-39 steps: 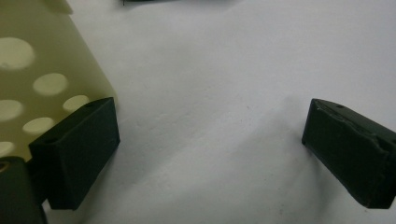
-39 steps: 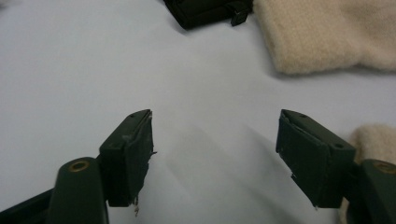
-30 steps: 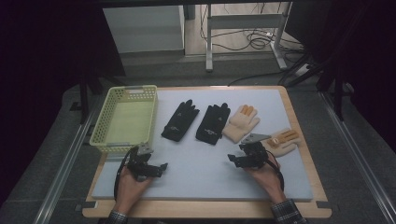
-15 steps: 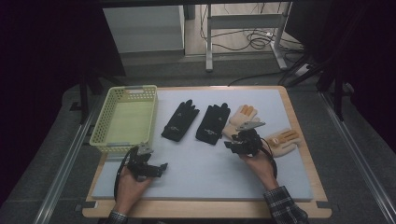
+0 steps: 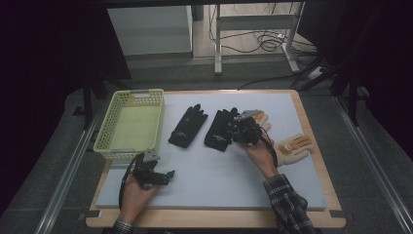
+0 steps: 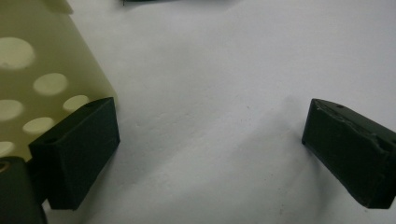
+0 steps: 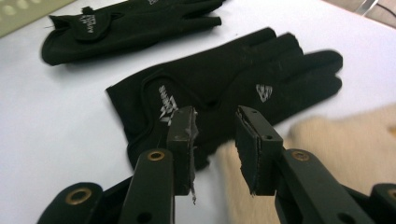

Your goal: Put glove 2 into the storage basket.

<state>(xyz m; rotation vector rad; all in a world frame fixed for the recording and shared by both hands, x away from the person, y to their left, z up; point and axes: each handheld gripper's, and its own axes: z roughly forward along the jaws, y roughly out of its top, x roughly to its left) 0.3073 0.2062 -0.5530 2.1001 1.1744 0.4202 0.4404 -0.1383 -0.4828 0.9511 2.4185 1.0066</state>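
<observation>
My right gripper has travelled up and left from the near right of the worktop and now hangs over the cuff of the nearer black glove, jaws narrowly parted around nothing. A tan glove lies just beside that cuff, under my right jaw. Closing here, I judge, could catch both fabrics or neither. My left gripper rests beside the basket, jaws spread wide and empty.

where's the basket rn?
High view: the basket sits at the table's far left, left of the two black gloves, just beyond the left gripper.
</observation>
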